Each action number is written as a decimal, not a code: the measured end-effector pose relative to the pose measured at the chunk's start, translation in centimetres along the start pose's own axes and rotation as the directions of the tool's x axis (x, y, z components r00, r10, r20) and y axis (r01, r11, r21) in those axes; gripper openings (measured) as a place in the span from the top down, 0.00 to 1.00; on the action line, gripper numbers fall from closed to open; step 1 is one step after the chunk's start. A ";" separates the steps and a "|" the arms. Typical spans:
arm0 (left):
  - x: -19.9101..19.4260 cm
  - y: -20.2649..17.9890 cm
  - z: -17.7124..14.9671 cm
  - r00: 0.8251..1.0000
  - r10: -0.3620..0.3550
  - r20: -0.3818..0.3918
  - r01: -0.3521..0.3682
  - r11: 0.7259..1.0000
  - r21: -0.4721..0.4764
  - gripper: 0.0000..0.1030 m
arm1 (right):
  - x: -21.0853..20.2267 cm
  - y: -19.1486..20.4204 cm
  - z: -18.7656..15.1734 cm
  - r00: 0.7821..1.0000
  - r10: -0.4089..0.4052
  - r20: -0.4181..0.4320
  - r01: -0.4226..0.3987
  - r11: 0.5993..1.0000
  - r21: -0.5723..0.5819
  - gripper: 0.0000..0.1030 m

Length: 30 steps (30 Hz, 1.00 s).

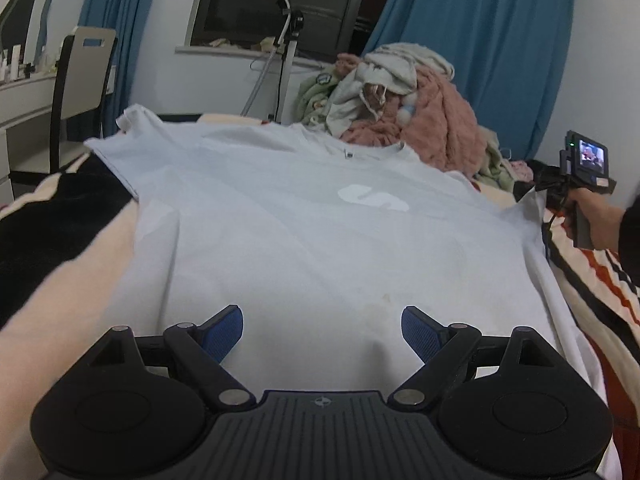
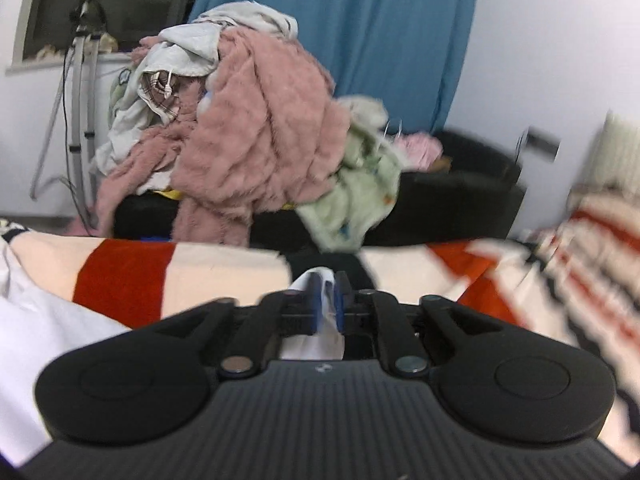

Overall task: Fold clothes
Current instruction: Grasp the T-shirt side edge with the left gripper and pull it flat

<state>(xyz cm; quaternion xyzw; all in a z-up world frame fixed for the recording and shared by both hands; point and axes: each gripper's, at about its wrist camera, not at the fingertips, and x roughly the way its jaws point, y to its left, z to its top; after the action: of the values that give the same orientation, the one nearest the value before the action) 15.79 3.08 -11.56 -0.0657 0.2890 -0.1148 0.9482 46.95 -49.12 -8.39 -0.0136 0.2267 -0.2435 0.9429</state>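
- The white T-shirt (image 1: 312, 232) lies flat on the bed, so its whole top is free to pass over
- Beyond its collar a clothes pile (image 1: 404, 108) blocks the way
- Past its left sleeve stands a chair (image 1: 82, 80)

Striped bed (image 1: 592, 296) under spread white T-shirt (image 1: 320, 248)

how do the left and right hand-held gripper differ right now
The left hand-held gripper has its jaws spread wide with nothing between them, hovering over the flat white t-shirt. The right hand-held gripper has its jaws nearly together, with a bunch of white cloth between the pads, out over the striped blanket. Both share blue pads and black bodies.
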 end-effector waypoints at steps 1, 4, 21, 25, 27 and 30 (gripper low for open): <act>0.3 0.1 0.0 1.000 0.001 -0.006 -0.001 1.000 -0.004 0.14 | 0.0 -0.2 -0.5 1.000 0.015 -0.007 -0.015 1.000 0.027 0.39; 1.0 0.4 0.1 1.000 0.006 -0.023 -0.006 1.000 -0.018 0.14 | -2.2 -0.4 -1.7 0.997 0.080 0.000 -0.080 0.993 0.087 0.17; -7.2 -2.7 -0.4 0.983 -0.181 -0.018 0.181 0.983 -0.018 0.15 | -42.0 -2.5 -12.7 0.908 0.408 0.096 -0.414 0.838 0.356 0.17; -9.2 -4.6 -1.7 0.949 -0.305 -0.078 0.303 0.953 -0.026 0.16 | -47.2 -3.7 -16.6 0.902 0.421 0.093 -0.427 0.841 0.331 0.17; -9.4 -5.9 -2.6 0.925 -0.364 -0.112 0.364 0.931 -0.022 0.20 | -47.8 -4.4 -17.3 0.900 0.426 0.090 -0.429 0.834 0.347 0.17; -9.3 -8.1 -3.9 0.896 -0.414 -0.157 0.422 0.907 0.014 0.26 | -47.7 -5.9 -17.4 0.892 0.437 0.119 -0.445 0.797 0.409 0.17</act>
<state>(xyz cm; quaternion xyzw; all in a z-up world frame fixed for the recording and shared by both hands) 4.60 -2.62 -8.23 -0.0948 0.3358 -0.3272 0.8782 -0.40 -30.61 -3.10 0.2433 0.1562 -0.0609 0.9554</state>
